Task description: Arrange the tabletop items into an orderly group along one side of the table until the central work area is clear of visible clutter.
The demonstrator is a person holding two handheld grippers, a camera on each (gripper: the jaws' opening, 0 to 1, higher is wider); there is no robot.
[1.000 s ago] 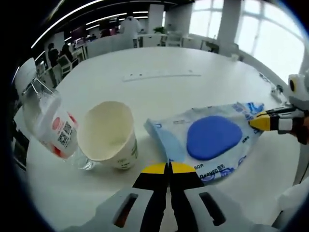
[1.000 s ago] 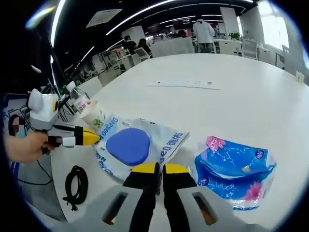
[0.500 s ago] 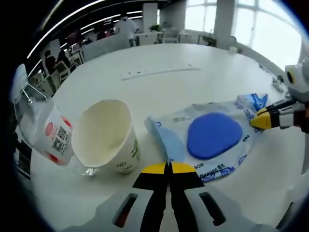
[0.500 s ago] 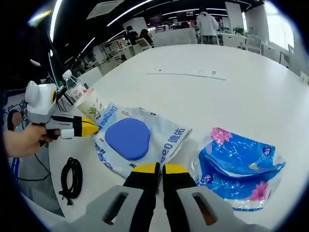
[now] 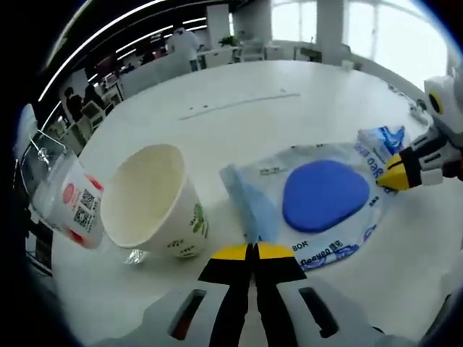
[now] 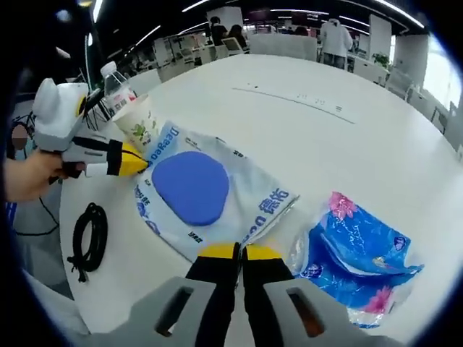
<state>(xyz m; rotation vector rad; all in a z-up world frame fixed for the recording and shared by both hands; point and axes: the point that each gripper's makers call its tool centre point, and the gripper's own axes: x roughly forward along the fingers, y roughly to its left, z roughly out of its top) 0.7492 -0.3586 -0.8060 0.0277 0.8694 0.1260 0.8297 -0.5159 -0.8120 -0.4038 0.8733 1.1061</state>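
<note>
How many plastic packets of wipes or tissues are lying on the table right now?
2. The wipes pack with the blue lid lies between the two grippers, beside the paper cup. The blue tissue packet lies apart, on its far side from the cup.

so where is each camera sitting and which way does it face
Left gripper view: rides the left gripper, looking along its shut jaws over the white table at the paper cup, plastic bottle and wet-wipes pack; the right gripper enters from the right.
Right gripper view: rides the right gripper, facing the same wet-wipes pack from its opposite side, blue tissue pack and black cable nearby; a hand holds the left gripper.
Shared: wipes pack, cup, bottle, table.
</note>
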